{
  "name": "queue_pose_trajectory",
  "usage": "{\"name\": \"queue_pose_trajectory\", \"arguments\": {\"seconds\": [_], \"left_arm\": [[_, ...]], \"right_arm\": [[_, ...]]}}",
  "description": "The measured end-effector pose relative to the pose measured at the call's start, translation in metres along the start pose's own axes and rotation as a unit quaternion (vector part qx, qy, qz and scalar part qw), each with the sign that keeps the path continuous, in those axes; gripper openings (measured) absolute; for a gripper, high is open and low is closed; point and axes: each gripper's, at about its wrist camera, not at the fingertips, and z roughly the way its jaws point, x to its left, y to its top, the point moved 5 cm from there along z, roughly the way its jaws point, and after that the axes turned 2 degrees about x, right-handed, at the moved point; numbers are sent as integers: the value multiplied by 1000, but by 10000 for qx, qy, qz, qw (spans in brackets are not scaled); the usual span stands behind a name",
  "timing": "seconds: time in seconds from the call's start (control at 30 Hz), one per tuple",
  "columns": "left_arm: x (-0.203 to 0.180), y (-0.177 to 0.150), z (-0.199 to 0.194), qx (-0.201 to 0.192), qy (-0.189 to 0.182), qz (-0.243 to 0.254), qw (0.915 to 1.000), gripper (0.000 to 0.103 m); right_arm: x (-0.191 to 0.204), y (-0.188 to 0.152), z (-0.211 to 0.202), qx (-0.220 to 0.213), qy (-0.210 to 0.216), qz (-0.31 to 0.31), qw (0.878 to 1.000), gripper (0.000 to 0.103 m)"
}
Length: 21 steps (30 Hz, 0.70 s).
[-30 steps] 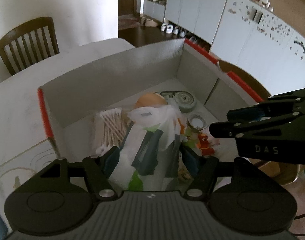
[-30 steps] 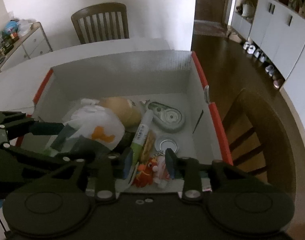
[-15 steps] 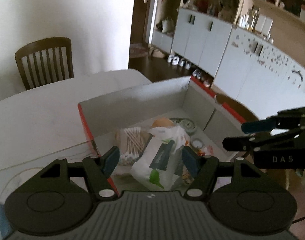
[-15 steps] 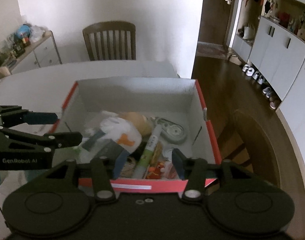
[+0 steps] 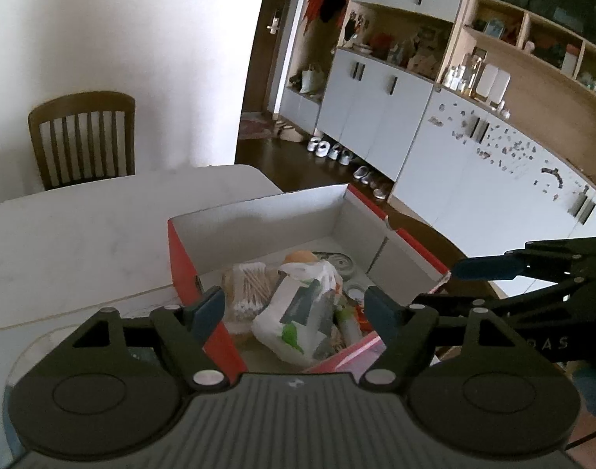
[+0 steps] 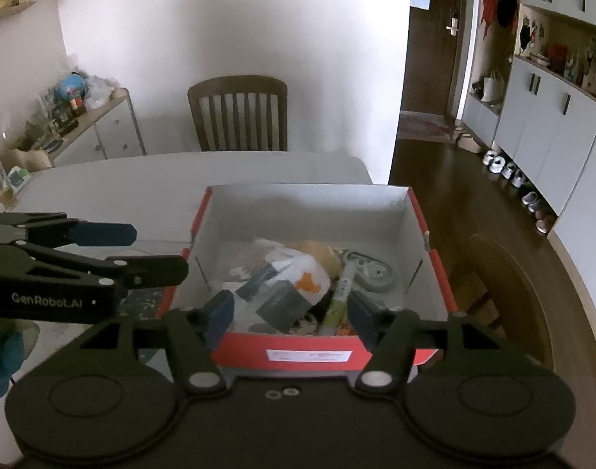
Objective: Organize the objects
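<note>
A red cardboard box (image 5: pixel 180 250) (image 6: pixel 309 355) with a white inside stands on the white table. It holds a white plastic bag (image 5: pixel 298 312) (image 6: pixel 290 277), a pack of cotton swabs (image 5: pixel 247 285), a round tape dispenser (image 6: pixel 372 273), a green marker (image 6: pixel 339 297) and small toys. My left gripper (image 5: pixel 294 308) is open and empty, above and in front of the box. My right gripper (image 6: pixel 290 312) is open and empty, above the box's near wall. Each gripper also shows in the other's view, the right one (image 5: pixel 489 269) and the left one (image 6: pixel 114 242).
A wooden chair (image 6: pixel 239 113) stands at the table's far side. Another chair (image 6: pixel 505 293) is right of the box. A sideboard with clutter (image 6: pixel 75 117) is at the far left. White cabinets (image 5: pixel 415 117) line the right wall. The table (image 5: pixel 83 226) stretches left of the box.
Both grippers have pulled up and back from inside the box. The white bag lies in the box, free of my left gripper's fingers. Both grippers are open wider.
</note>
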Motion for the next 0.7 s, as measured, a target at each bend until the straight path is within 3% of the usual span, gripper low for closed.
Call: {"name": "queue_pose_trajectory", "arguments": {"seconds": [0.07, 0.17, 0.33, 0.47, 0.7], "left_arm": [[3, -2, -6, -10, -31, -6, 10000, 82], [7, -6, -12, 0, -87, 30, 10000, 86], [15, -11, -21, -76, 5, 71, 9999, 103], [19, -14, -29, -134, 63, 61, 9999, 103], [19, -21, -37, -183, 326, 192, 9991, 103]], "right_arm": [[6, -1, -5, -85, -11, -12, 10000, 67], [13, -2, -12, -206, 56, -14, 9998, 78], [22, -3, -22, -394, 85, -24, 9992, 90], [26, -4, -27, -489, 181, 81, 9986, 101], [34, -11, -34, -612, 272, 290, 9973, 103]]}}
